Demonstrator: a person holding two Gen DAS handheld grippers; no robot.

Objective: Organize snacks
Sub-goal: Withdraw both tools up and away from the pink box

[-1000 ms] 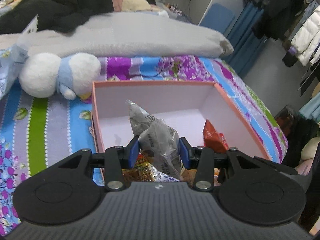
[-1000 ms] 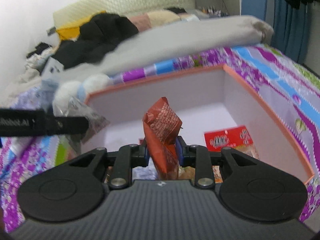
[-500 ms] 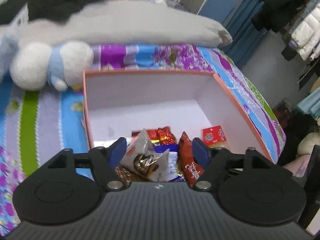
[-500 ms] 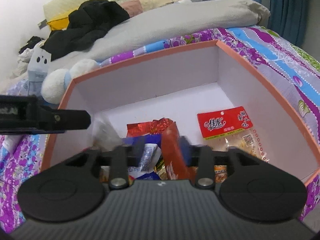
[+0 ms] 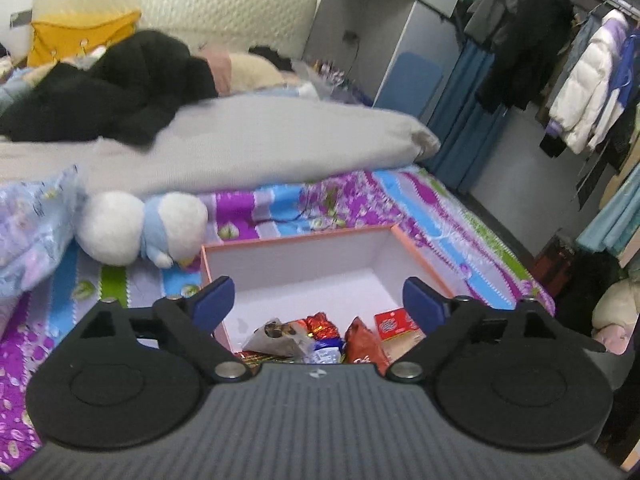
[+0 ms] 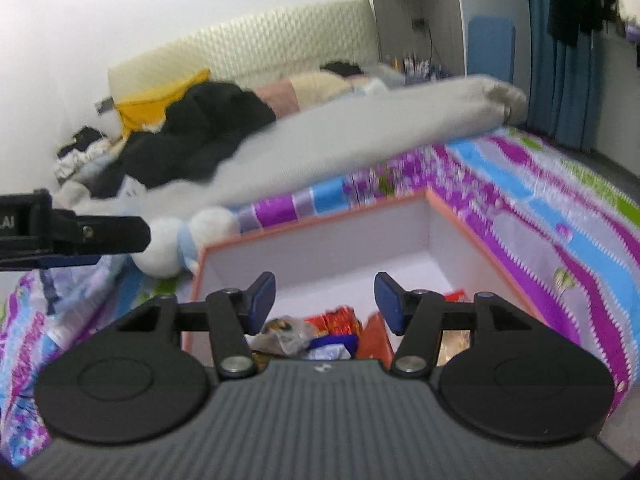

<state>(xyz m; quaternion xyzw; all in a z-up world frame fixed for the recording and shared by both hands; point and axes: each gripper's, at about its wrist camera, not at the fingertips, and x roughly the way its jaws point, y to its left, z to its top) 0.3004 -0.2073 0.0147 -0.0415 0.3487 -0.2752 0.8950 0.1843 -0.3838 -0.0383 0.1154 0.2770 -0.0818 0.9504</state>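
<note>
- the snacks lie in a loose heap at the near end of the box [image 5: 304,246], a salmon-rimmed carton with pale walls standing open on the bedspread [image 5: 460,216]
- in the heap: a crumpled silvery grey packet [image 5: 280,336] at the left; a shiny red foil packet [image 5: 322,322] just behind it; a small blue-and-white wrapper [image 5: 328,350] in the middle; a rust-red pouch [image 5: 364,344] standing on end to its right; a flat red packet [image 5: 394,320] lying on the box floor further right
- the far half of the box floor is bare
- left gripper [image 5: 318,298] is above the near rim of the box, its blue pads [image 5: 214,298] spread wide, having just been opening; nothing is between them and the grey packet lies loose below
- right gripper [image 6: 325,298] is over the same heap, its jaws parted to a middling gap after opening a moment ago and now steady; nothing is between its pads [image 6: 264,298], and the rust-red pouch shows below near the right pad
- in the right wrist view one black finger of the left gripper reaches in from the left edge, beside the box
- a white and pale blue plush toy [image 5: 140,230] lies on the bedspread just past the box's far left corner
- behind it a folded grey blanket [image 5: 248,140] runs across the bed, with a black garment [image 5: 120,84] and a yellow cushion [image 5: 76,38] beyond
- coats hang on a rack [image 5: 580,60] at the far right
</note>
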